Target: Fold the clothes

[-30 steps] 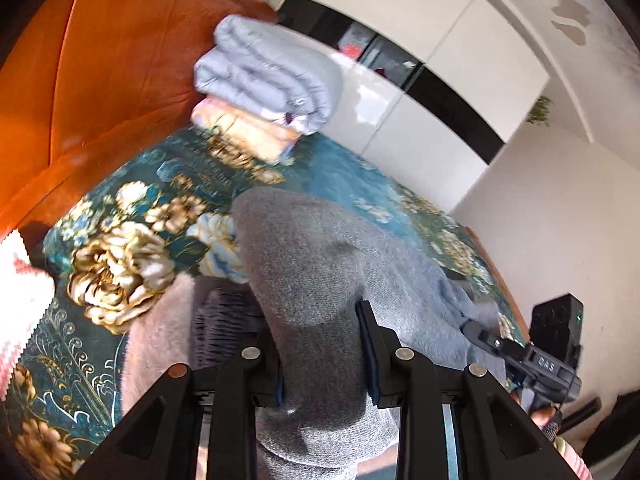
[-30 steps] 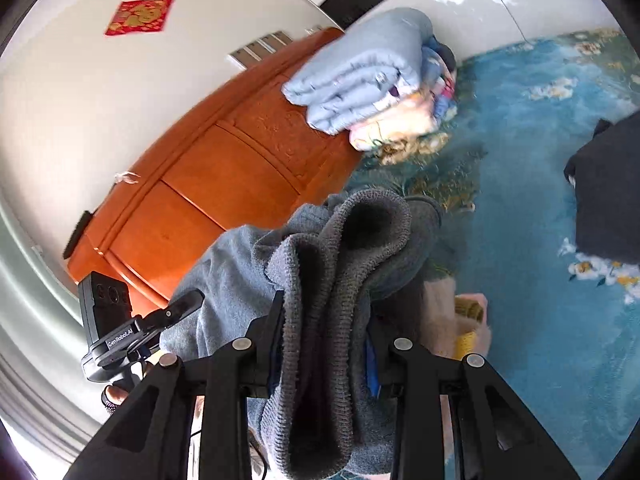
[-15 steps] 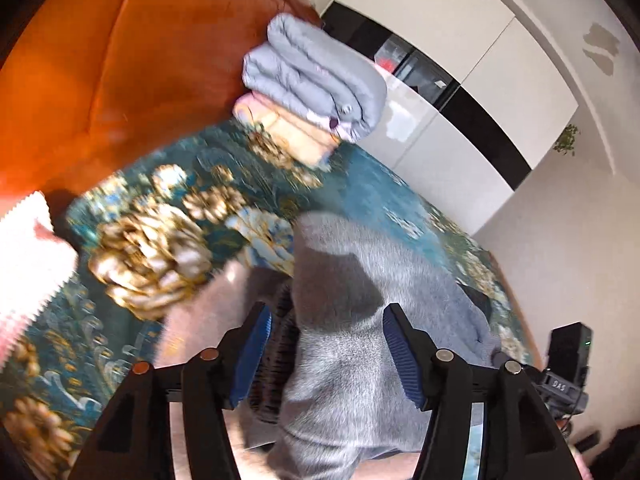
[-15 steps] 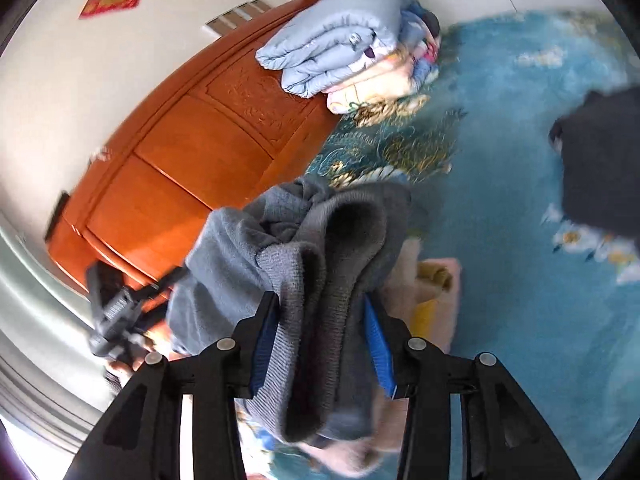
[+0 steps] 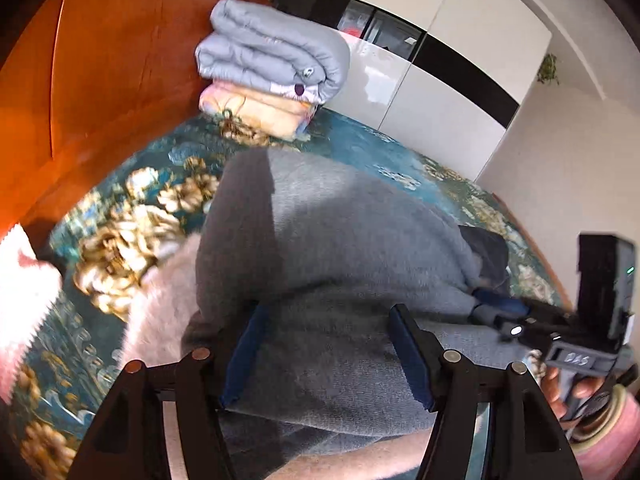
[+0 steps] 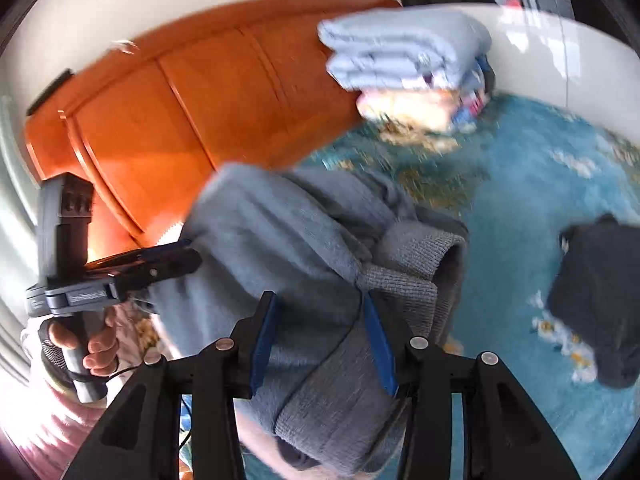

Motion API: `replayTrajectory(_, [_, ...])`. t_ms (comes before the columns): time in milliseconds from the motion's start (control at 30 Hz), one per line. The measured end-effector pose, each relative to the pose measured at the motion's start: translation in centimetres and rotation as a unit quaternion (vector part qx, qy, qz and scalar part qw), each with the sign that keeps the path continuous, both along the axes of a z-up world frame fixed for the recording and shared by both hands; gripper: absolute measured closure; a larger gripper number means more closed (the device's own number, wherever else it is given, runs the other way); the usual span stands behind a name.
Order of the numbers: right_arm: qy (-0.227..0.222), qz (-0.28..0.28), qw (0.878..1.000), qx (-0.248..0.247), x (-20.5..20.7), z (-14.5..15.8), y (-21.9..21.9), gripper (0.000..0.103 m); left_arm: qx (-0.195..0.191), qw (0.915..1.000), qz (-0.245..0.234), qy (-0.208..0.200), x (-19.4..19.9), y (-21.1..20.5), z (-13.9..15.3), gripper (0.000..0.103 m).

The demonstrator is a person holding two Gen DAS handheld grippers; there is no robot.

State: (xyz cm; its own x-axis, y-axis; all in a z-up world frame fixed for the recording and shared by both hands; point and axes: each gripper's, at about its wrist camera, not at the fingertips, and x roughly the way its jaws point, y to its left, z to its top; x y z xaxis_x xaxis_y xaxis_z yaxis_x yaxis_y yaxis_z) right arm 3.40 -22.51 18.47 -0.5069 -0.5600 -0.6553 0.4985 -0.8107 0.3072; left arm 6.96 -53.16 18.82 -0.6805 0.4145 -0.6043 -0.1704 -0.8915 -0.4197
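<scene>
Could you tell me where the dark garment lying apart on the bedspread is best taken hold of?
Judging from the right wrist view, take the dark garment by its near left edge, coming in low from the left. It lies flat on the bedspread, so a side approach could slip one finger under.

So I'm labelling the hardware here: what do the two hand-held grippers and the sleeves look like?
Both are alike: the left hand-held gripper and the right hand-held gripper have black angular fingers with silver rivets and blue pads. Each has a grey handle and a black box on top. The sleeves are pink.
</scene>
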Motion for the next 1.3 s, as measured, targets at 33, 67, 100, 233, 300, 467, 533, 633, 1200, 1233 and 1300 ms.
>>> replayTrajectory(33, [-0.007, -0.007, 1.0, -0.001, -0.2, -0.8, 0.1, 0.057, 0.006, 1.0, 0.001, 0.005, 0.2, -0.1, 0.0, 0.035])
replayTrajectory(67, [-0.003, -0.011, 1.0, -0.005, 0.0, -0.9, 0.5, 0.057, 0.007, 0.9999, 0.002, 0.009, 0.4, -0.1, 0.1, 0.035])
replayTrajectory(100, [0.002, -0.013, 1.0, -0.01, 0.4, -0.6, 0.9, 0.057, 0.006, 0.9999, 0.005, 0.007, 0.4, -0.1, 0.2, 0.035])
replayTrajectory(233, [0.022, -0.02, 0.999, -0.027, 2.0, 0.5, 2.6, 0.058, -0.004, 0.9986, 0.05, 0.013, 1.7, 0.0, 0.9, 0.035])
replayTrajectory(300, [0.033, -0.023, 0.999, -0.035, 2.8, 1.0, 3.5, 0.058, -0.039, 0.9954, 0.079, 0.036, 3.7, 1.0, 1.6, 0.034])
replayTrajectory(467, [0.066, -0.039, 0.996, -0.041, 5.9, 1.4, 6.4, 0.056, -0.126, 0.9787, 0.128, 0.099, 9.8, 5.0, 1.1, 0.009])
replayTrajectory(533, [0.072, -0.049, 0.995, -0.04, 7.4, 0.7, 7.7, 0.041, -0.14, 0.9745, 0.14, 0.106, 11.8, 6.7, -0.3, 0.003])
replayTrajectory(633, [0.063, -0.061, 0.995, -0.045, 9.2, -0.9, 8.8, 0.04, -0.143, 0.9685, 0.166, 0.117, 13.8, 8.5, -2.1, 0.0])
replayTrajectory(1200, [0.056, -0.042, 0.997, 0.039, 14.0, -6.1, 7.8, 0.0, -0.128, 0.9701, 0.199, 0.053, 15.7, 11.7, -7.7, 0.0])
replayTrajectory(1233, [0.056, -0.043, 0.997, 0.043, 14.0, -6.3, 7.7, 0.0, -0.128, 0.9698, 0.2, 0.055, 15.8, 11.7, -7.7, 0.0])
replayTrajectory(1300, [0.06, -0.045, 0.996, 0.045, 14.0, -6.5, 7.6, 0.0, -0.13, 0.9687, 0.203, 0.058, 16.0, 11.8, -7.6, 0.0])
